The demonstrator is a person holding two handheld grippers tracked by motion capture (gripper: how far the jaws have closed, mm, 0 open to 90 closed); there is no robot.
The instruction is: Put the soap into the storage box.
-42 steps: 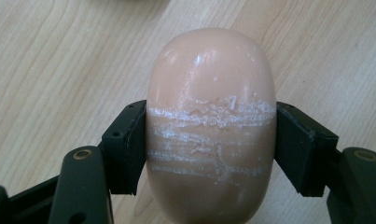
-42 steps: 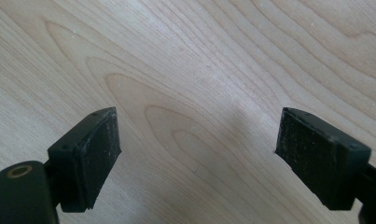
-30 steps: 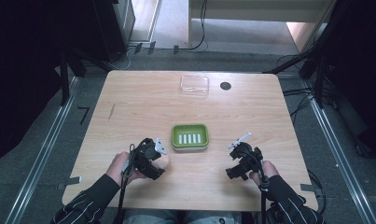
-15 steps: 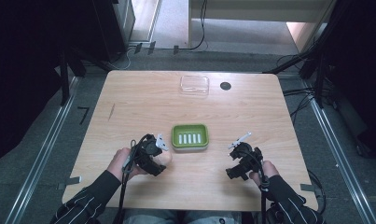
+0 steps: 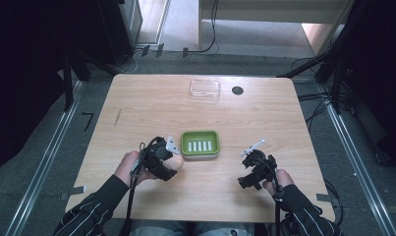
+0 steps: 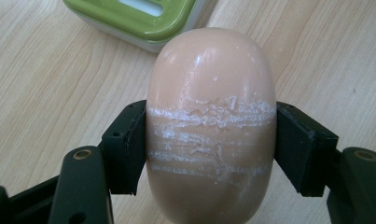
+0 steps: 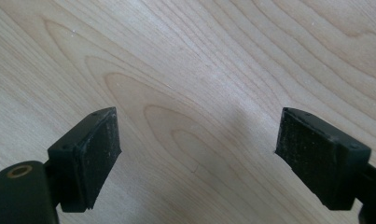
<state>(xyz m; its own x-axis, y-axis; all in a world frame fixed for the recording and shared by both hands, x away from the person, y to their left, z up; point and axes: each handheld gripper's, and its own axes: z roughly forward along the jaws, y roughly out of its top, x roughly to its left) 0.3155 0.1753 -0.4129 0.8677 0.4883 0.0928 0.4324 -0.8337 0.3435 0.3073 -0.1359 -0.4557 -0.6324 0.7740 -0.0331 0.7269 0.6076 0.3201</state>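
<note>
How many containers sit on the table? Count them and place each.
2. The green soap dish sits mid-table, just right of the left gripper, whose fingers clamp a soap bar. The clear plastic box sits near the far edge.

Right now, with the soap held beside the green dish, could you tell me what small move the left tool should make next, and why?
Probably carry the soap bar a little forward over the green soap dish and lower it in. The left tool grips the bar on both sides, the dish lies just ahead of it, and the right tool is open over bare table.
</note>
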